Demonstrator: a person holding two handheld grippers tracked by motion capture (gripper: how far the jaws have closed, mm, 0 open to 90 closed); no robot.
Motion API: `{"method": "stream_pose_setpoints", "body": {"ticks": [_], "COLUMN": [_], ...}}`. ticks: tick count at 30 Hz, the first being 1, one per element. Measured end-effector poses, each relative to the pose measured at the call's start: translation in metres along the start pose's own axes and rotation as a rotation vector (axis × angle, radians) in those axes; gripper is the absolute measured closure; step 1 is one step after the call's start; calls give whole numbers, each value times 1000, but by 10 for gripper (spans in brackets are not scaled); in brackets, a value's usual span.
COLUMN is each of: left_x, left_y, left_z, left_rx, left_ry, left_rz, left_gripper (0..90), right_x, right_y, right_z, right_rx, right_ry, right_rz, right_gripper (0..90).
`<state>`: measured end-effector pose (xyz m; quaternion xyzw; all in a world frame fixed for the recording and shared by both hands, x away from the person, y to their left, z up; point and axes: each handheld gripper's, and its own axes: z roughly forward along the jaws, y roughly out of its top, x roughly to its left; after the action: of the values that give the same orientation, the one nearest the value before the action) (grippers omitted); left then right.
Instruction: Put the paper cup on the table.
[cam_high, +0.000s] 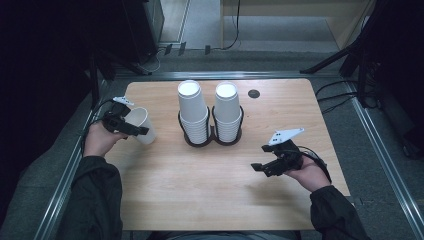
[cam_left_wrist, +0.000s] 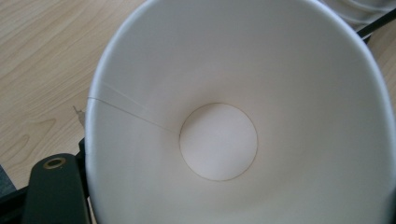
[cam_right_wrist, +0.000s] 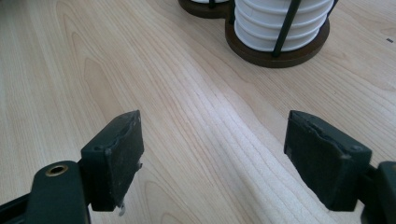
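Holding: the left gripper (cam_high: 131, 126) has a single white paper cup (cam_high: 140, 125) by its rim at the left edge of the wooden table (cam_high: 200, 190); the cup lies tilted, its open mouth turned toward the hand and its base pointing toward the middle of the table.
Left jaws: clamped on the cup's wall, one black jaw crossing the outside of the cup in the high view; in the left gripper view the outer jaw sits at the bottom left, against the rim.
Cup inside: the left gripper view looks straight down into the paper cup (cam_left_wrist: 233, 116), showing its round bottom disc and the slanted side seam; nothing lies in it.
Right gripper: the right gripper (cam_high: 265, 167) is held low over the table at the right, well apart from the cup, its grey three-cornered plate on top.
Right jaws: spread wide with nothing between them; the right gripper view shows bare wood grain between the two black pads (cam_right_wrist: 116, 154).
Cup stacks: two tall stacks of white paper cups (cam_high: 192, 112), upside down, stand side by side in a dark two-ring holder (cam_high: 212, 137) at the middle of the table, between the two hands and farther from the person.
Holder from the right: its brown base and thin black uprights, with the ribbed cup rims, stand ahead of the right jaws (cam_right_wrist: 280, 51).
Table hole: a small dark grommet (cam_high: 254, 93) lies near the far edge, just right of the stacks.
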<state>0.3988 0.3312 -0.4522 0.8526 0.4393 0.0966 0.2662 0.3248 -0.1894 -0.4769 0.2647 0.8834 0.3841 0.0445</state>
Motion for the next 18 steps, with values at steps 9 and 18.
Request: {"method": "stream_pose_setpoints", "body": {"ticks": [9, 18], "left_x": [9, 6], "left_y": [-3, -5], "left_z": [9, 21], "left_rx": [7, 35], "left_ry": [80, 120], "left_rz": [-28, -2], "left_gripper": [141, 126], "right_x": [1, 1], "right_y": [0, -1], "right_z": [2, 2], "right_rx": [12, 13], "right_ry": [0, 1], "right_rz": [2, -2], "right_gripper": [202, 202]}}
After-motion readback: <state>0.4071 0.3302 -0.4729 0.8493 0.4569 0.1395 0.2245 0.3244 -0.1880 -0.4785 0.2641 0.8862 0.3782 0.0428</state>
